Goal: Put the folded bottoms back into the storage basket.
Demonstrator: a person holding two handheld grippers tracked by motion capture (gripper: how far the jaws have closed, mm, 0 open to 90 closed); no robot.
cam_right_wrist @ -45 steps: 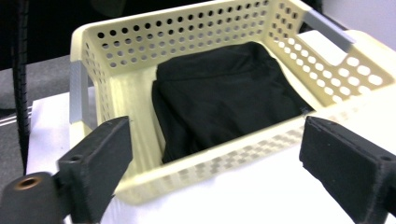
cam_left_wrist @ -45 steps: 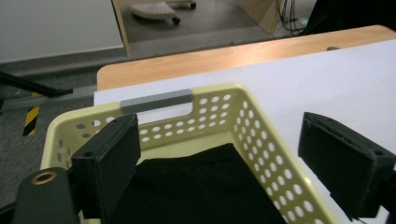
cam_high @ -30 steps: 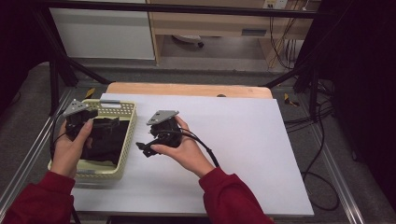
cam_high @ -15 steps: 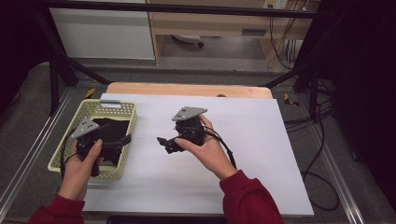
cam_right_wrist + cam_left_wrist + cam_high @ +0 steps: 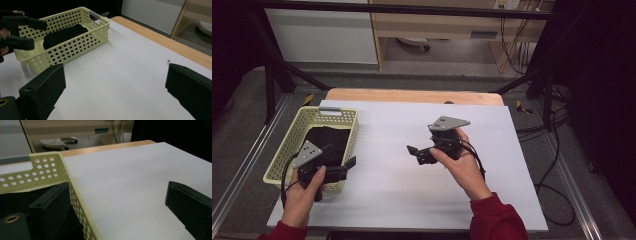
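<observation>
Black bundle (image 5: pixel 324 141) lying in the pale yellow perforated basket (image 5: pixel 343 145), both sets of jaws spread and empty.

Seen just beyond the left gripper (image 5: pixel 339 167), whose jaws hang apart over the basket's near right corner, one inside the wall and one outside above the white table cover (image 5: pixel 412 200), as the left gripper view shows. Well off to the side of the right gripper (image 5: pixel 418 152), held above the middle of the cover with jaws wide, pointing toward the basket. Gripped by a hand (image 5: pixel 302 197) on the left and a hand (image 5: pixel 464 170) on the right, red sleeves at the near edge. Wooden table edge (image 5: pixel 412 95) past the cover's far side.
</observation>
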